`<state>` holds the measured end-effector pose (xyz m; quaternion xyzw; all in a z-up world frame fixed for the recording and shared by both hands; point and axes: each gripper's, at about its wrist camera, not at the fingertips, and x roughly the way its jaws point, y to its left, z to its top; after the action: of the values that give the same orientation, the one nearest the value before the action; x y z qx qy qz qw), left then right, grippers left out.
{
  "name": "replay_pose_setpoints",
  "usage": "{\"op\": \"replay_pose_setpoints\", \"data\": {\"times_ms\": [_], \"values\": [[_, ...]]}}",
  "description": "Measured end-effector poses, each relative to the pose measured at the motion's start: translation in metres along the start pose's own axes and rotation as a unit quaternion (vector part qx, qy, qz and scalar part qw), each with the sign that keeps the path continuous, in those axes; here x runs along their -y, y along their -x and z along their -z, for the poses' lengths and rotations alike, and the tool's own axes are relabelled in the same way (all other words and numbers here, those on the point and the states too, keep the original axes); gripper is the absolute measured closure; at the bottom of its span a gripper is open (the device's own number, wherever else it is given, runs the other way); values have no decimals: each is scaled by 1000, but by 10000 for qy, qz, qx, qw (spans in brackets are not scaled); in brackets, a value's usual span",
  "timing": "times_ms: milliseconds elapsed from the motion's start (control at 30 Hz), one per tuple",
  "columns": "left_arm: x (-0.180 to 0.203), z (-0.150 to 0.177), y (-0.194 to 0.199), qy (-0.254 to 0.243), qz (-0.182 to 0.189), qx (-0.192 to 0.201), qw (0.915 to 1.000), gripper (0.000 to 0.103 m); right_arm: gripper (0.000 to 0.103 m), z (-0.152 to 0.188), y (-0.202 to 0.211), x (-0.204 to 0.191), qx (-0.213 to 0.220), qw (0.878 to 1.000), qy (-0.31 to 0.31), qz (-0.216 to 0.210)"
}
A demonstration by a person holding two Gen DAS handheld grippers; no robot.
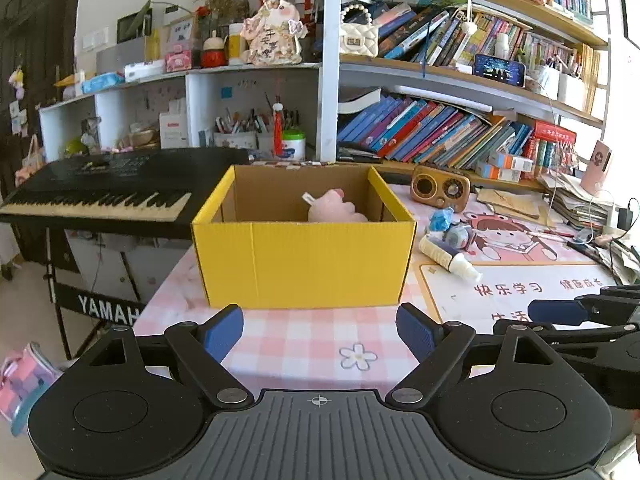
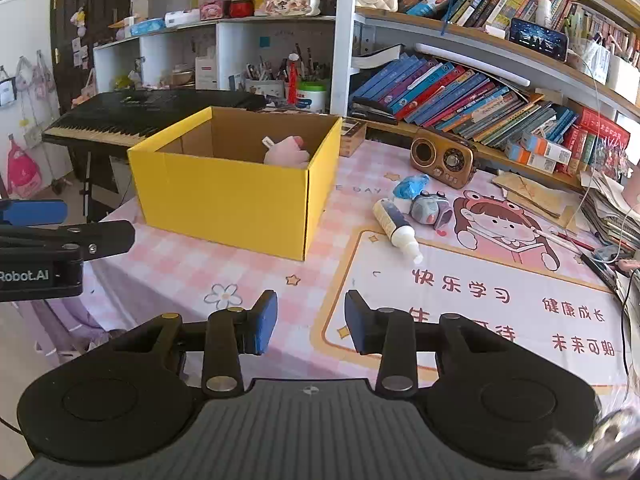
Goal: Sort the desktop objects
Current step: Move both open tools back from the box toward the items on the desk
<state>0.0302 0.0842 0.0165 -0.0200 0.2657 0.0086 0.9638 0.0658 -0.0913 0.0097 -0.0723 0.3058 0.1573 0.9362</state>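
Both jaws open and empty, pink plush toy (image 1: pixel 336 210) half hidden inside yellow box (image 1: pixel 304 264).

Bright daylight from the right, sharp centre, fisheye bending at edges

A child's home study: crammed bookshelves (image 1: pixel 460 132), keyboard (image 1: pixel 108 196), cartoon desk mat (image 2: pixel 480 292)

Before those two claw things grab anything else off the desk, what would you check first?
1. Left gripper empty, jaws wide: ok.
2. Right gripper empty, jaws apart: ok.
3. Yellow cardboard box open on top, room beside the pink plush toy: ok.
4. White tube lying free on the desk mat, nothing on it: ok.
5. Small grey toy apart from the blue wrapper: cannot tell.
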Motion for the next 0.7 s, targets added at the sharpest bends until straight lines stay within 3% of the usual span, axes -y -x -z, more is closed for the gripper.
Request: {"op": "replay_pose_setpoints", "data": {"times_ms": [400, 700], "values": [[11, 19, 10, -66, 85, -232, 9997, 16, 62, 19, 10, -1, -179, 9998, 8, -44], [30, 20, 5, -281, 366, -288, 9985, 13, 59, 30, 19, 10, -232, 9995, -132, 149]]}}
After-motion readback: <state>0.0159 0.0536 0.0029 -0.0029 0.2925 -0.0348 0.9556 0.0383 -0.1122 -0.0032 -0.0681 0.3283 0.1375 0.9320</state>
